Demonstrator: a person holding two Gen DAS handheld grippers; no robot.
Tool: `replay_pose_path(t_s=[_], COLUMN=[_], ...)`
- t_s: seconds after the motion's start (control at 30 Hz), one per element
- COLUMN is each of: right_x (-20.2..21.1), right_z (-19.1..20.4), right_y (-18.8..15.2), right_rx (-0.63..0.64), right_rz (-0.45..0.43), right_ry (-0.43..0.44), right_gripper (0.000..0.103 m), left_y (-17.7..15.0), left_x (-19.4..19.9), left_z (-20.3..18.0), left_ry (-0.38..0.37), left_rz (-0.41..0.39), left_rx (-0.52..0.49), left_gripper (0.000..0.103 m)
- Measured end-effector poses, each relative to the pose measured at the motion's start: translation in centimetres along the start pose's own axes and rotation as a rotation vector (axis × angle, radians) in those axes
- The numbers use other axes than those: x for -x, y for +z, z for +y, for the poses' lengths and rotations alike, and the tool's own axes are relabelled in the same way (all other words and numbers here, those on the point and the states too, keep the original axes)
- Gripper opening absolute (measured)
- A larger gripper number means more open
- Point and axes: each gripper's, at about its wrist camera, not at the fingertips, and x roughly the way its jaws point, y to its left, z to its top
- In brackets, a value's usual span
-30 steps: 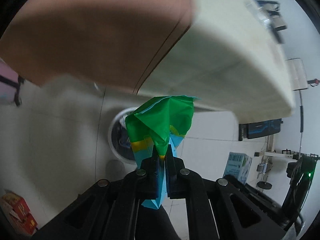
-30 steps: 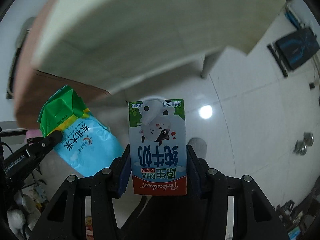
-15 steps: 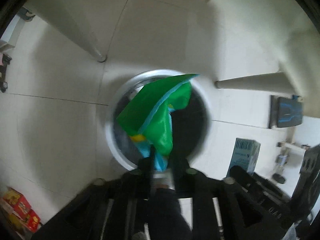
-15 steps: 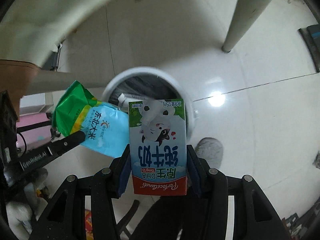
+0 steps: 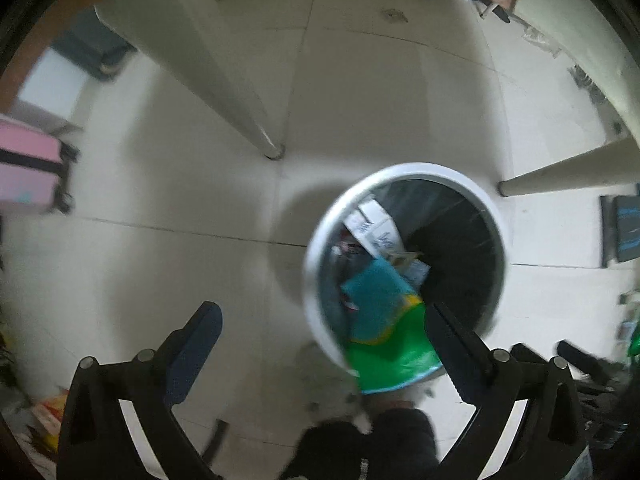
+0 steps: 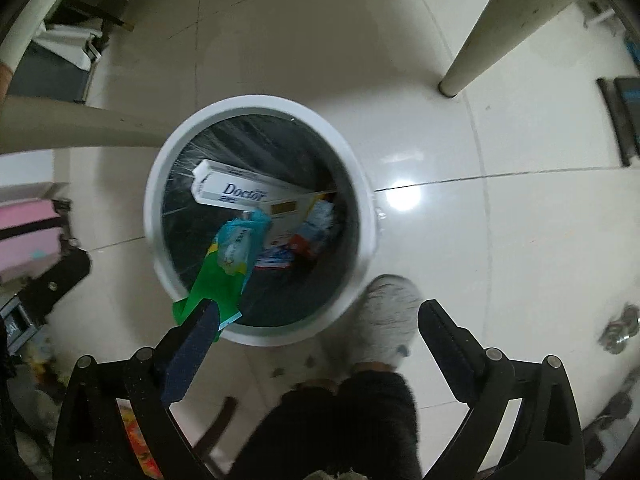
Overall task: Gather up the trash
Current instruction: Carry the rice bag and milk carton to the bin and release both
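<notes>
Right wrist view shows us the white-rimmed trash bin (image 6: 362,216) on the tiled floor, with our right gripper (image 6: 318,338) above its near rim, jaws spread wide and holding nothing. The green and blue wrapper (image 6: 224,268) hangs over the bin's near-left rim, its blue end inside beside a white "Doctor" box (image 6: 236,194). In the left wrist view our left gripper (image 5: 324,338) is likewise wide apart and empty, the wrapper (image 5: 384,328) draped across the bin's (image 5: 320,240) near rim.
</notes>
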Motion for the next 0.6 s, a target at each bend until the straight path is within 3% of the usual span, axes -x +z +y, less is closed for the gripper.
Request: replay_pose_path(t_s=[0.3,0.6], right_x=[2.0,9.2], right_z=[0.4,0.6], right_y=[-1.1,-3.2], right_rx=[0.004,-0.005], right_rz=[-0.011,-0.048], right_ry=[-0.084,-0.101], right_gripper=[0.101,0.101], left_y=[-1.2,-2.9], left_x=[2.4,8.6], left_z=[-0.6,-1.2], left_ry=[0.019,0.012], left_rz=[0.024,0.018], left_rx=[-0.045,-0.063], left_gripper=[0.103,0.103])
